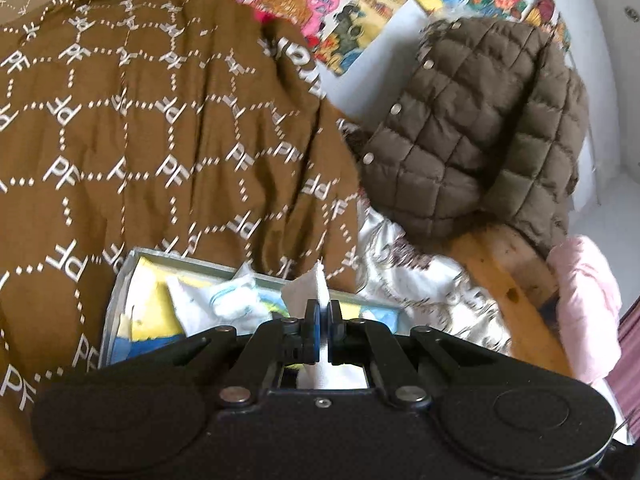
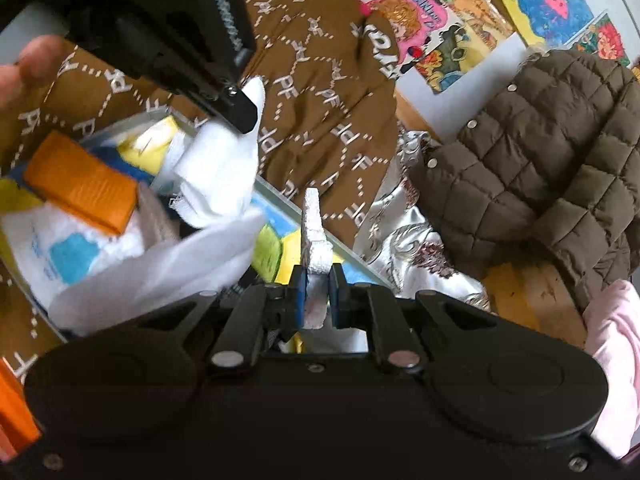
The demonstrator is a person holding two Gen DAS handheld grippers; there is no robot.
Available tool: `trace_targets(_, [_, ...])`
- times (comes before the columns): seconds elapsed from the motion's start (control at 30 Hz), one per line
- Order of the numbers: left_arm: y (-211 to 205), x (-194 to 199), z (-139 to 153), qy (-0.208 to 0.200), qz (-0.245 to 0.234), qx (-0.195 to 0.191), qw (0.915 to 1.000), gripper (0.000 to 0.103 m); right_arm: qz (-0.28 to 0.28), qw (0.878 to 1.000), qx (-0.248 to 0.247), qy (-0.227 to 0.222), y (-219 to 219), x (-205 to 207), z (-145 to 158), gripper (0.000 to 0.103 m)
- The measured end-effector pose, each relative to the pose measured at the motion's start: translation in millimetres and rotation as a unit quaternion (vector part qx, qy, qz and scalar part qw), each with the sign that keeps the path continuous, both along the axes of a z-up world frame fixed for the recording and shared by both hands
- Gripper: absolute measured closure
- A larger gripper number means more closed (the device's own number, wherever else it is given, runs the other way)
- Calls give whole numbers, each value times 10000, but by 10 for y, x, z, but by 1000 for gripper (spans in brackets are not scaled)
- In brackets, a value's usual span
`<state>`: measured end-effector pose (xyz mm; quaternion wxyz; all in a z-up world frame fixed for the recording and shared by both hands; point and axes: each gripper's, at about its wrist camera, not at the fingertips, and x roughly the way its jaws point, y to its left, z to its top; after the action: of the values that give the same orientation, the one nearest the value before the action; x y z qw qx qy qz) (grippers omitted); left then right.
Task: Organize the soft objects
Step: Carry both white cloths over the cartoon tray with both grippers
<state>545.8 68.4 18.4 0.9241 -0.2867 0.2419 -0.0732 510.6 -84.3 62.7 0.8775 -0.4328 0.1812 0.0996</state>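
Right wrist: white cloth between claw pads.

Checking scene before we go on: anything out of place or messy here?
Mostly clutter. The brown PF-print garment lies crumpled, draped over the far edge of the box of cloths. A quilted jacket is heaped on the wooden surface. Both tools are shut on white cloth.

1. A pale wall runs behind the scene.
2. Bright, comic-style posters cover its upper part, in pink, yellow, blue and orange.
3. Worn orange-brown wooden furniture stands lower right, its surface scuffed and spotted.
4. Soft, even light fills the room.
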Motion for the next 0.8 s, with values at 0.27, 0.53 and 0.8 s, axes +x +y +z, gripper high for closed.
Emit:
trace_targets(0.27, [-17, 43, -199, 373, 7, 305, 9988, 101, 36, 9999, 0, 162, -17, -54, -256, 97])
trace_targets(0.53, [-8, 43, -248, 597, 26, 479, 9971, 101, 6, 9998, 49, 192, 29, -127, -288, 97])
trace_targets(0.8, [-36, 20, -283, 815, 14, 693, 9943, 100, -87, 9995, 158, 250, 6, -89, -229, 97])
